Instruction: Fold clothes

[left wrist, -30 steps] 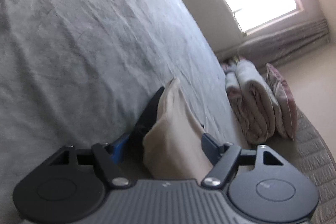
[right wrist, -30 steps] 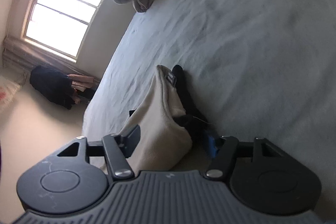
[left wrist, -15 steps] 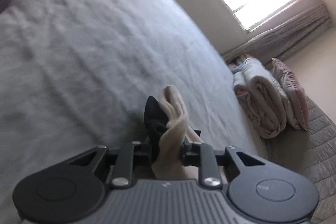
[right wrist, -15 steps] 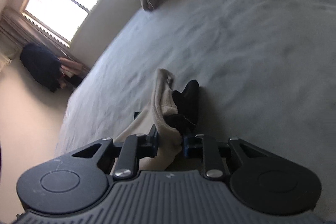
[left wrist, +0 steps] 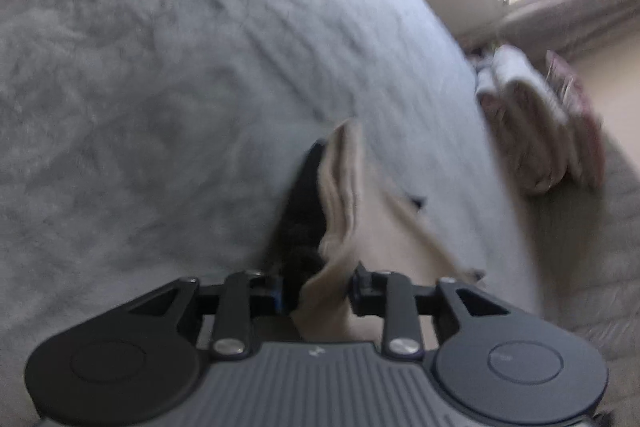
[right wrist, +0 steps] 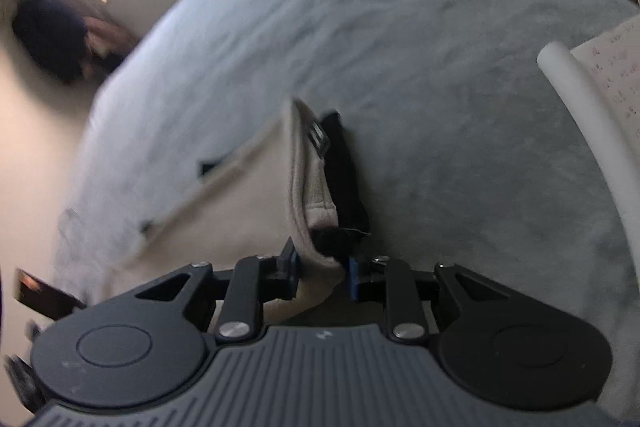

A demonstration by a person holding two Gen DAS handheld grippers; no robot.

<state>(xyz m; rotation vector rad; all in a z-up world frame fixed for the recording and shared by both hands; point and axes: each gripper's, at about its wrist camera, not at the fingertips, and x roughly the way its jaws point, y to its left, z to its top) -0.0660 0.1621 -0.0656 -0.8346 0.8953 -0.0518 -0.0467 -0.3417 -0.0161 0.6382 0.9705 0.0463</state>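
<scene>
— Beige garment (left wrist: 340,183) with a black lining: where is it?
— Bunched over the grey bed (left wrist: 140,99), one edge pinched in each gripper.
— Left gripper (left wrist: 318,291)?
— Clamped on the cloth, jaws having just eased slightly wider.
— Right gripper (right wrist: 324,275)?
— Likewise, gripping the other end (right wrist: 308,179).

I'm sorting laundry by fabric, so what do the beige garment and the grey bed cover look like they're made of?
Beige garment: looks like soft knit, maybe cotton fleece; thick stitched hem, matte, dark inner layer. Grey bed cover: seems a matte woven sheet with fine creases; blur leaves the fibre open.
</scene>
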